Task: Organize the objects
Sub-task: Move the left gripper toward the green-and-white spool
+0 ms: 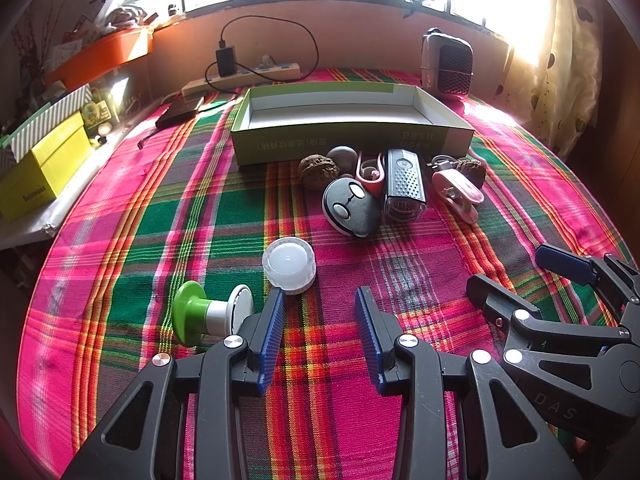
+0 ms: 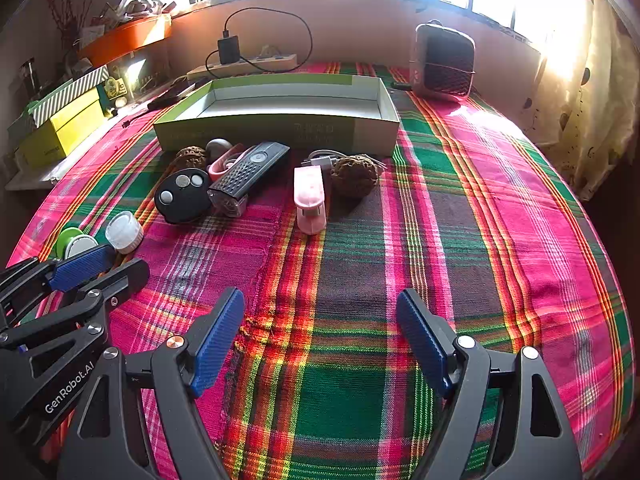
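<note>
An open green and white box (image 1: 352,136) (image 2: 280,128) lies at the far middle of the plaid cloth. In front of it is a cluster: two walnuts (image 1: 318,170) (image 2: 354,176), a black two-button fob (image 1: 350,208) (image 2: 182,196), a black bike light (image 1: 404,184) (image 2: 244,178) and a pink clip-like gadget (image 1: 458,194) (image 2: 309,196). A white cap (image 1: 289,265) (image 2: 125,232) and a green and white knob (image 1: 208,312) (image 2: 74,240) lie just ahead and left of my left gripper (image 1: 320,300) (image 2: 128,262). It is open and empty. My right gripper (image 2: 320,300) (image 1: 520,276) is open over bare cloth.
A power strip (image 1: 248,76) with a black charger lies behind the box. A dark mesh-fronted device (image 1: 448,64) (image 2: 444,60) stands at the back right. Yellow boxes (image 1: 44,172) sit on a side ledge to the left. A curtain (image 2: 580,120) hangs on the right.
</note>
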The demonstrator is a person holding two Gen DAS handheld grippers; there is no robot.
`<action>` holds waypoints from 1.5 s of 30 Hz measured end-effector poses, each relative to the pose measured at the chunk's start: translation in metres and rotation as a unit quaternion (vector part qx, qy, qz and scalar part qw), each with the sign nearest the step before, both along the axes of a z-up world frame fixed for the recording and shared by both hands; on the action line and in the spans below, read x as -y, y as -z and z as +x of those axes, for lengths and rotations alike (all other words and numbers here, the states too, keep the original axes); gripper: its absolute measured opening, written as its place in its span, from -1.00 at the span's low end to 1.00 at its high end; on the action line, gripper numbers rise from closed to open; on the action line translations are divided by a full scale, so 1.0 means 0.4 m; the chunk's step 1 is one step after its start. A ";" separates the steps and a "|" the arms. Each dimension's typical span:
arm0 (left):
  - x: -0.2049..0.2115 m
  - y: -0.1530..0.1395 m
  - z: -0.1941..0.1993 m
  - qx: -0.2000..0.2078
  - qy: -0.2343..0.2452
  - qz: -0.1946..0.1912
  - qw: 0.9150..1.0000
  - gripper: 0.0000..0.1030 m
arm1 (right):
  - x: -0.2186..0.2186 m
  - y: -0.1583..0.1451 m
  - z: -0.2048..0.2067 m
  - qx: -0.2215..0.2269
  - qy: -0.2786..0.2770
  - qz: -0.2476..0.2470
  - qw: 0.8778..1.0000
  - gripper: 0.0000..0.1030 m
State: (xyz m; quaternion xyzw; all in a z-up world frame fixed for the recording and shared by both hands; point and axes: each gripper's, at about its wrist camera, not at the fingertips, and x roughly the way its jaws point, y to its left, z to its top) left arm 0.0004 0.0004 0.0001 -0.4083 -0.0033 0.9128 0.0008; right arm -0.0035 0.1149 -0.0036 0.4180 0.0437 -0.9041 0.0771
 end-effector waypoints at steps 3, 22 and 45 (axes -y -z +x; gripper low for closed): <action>0.000 0.000 0.000 0.000 0.000 0.000 1.000 -0.34 | 0.001 0.004 0.001 0.000 0.000 0.000 1.000 0.53; 0.055 -0.051 0.053 -0.015 0.028 0.012 0.999 -0.35 | -0.046 -0.012 -0.008 0.015 -0.022 -0.023 0.999 0.53; 0.147 -0.063 0.108 -0.036 0.030 0.016 0.999 -0.31 | -0.085 -0.019 -0.015 0.014 -0.011 -0.047 0.999 0.53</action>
